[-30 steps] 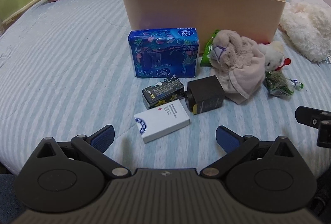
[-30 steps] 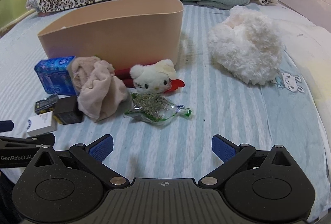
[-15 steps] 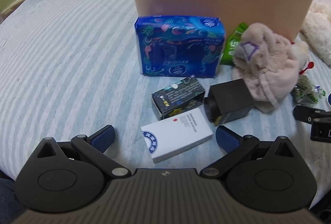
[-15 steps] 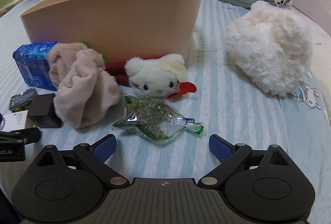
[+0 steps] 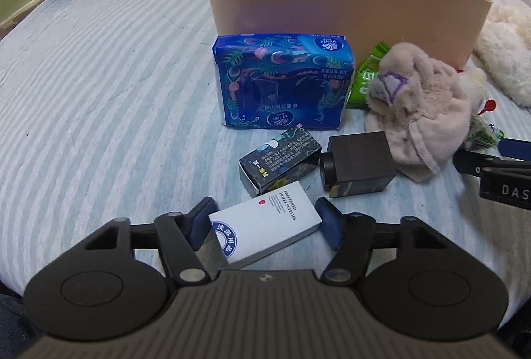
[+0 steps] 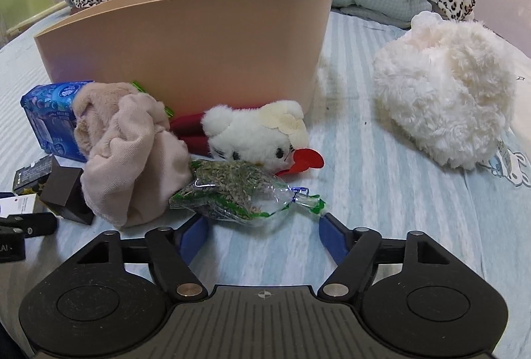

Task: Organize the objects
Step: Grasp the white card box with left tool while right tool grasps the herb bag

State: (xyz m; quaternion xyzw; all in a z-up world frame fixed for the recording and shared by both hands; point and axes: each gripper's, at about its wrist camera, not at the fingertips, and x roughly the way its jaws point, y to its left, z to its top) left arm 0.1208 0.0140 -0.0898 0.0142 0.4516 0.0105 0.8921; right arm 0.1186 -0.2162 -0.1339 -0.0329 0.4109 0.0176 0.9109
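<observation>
Left wrist view: I see my left gripper point(image 5: 265, 223) low over the striped bedsheet point(image 5: 99, 93), jaws closing around the white box point(image 5: 265, 226). The blue pads flank its two short ends; I cannot confirm firm contact on the left side.
Right wrist view: my right gripper point(image 6: 262, 234) sits just short of the clear herb packet point(image 6: 232, 193), jaws closing. The packet lies ahead of the pad tips, not yet between them, so nothing is held.
White box, location: nearest item to me, flat on the sheet, just in front of the dark printed box point(image 5: 278, 160) and the black cube point(image 5: 358, 163).
White box, handling: I judge it light, stiff card, with smooth faces that may slip. Best hold is across the short ends, squarely, with moderate squeeze to avoid crushing.
Herb packet, location: on the sheet, touching the white cat plush point(image 6: 259, 136) and beside the crumpled pink cloth point(image 6: 126, 153).
Herb packet, handling: I judge it light, soft and crinkly, with slippery film. Take the bulging middle, not the twisted tail on the right, which would let it swing.
Destination: the tan bin point(image 6: 186, 47) stands upright behind the clutter, its opening not visible from either view.
Other items: blue tissue pack point(image 5: 282, 80) against the bin wall; fluffy white plush point(image 6: 444, 93) well apart on the right.
Risk: pads may drag the sheet or nudge neighbours.
</observation>
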